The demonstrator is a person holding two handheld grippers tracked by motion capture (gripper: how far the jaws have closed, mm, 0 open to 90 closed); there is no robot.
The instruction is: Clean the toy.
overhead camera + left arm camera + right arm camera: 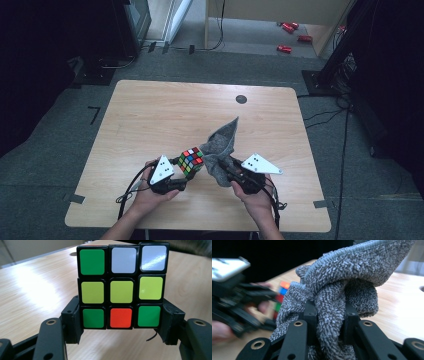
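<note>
A scrambled colour cube (191, 161) (121, 285) is held just above the wooden table (150, 120), near its front middle. My left gripper (181, 176) (121, 323) is shut on the cube, its jaws clamping the bottom row from both sides. The face toward the camera has green, white, yellow and one red tile. A grey terry cloth (221, 147) (342, 290) is bunched up right beside the cube, one corner pointing up and away. My right gripper (226, 172) (329, 322) is shut on a fold of the cloth. Cube and cloth nearly touch.
A small dark round hole (241, 99) sits near the table's far edge. Cables trail from both grippers over the front edge. Beyond the table lie grey floor, dark equipment and a few red items (290, 35).
</note>
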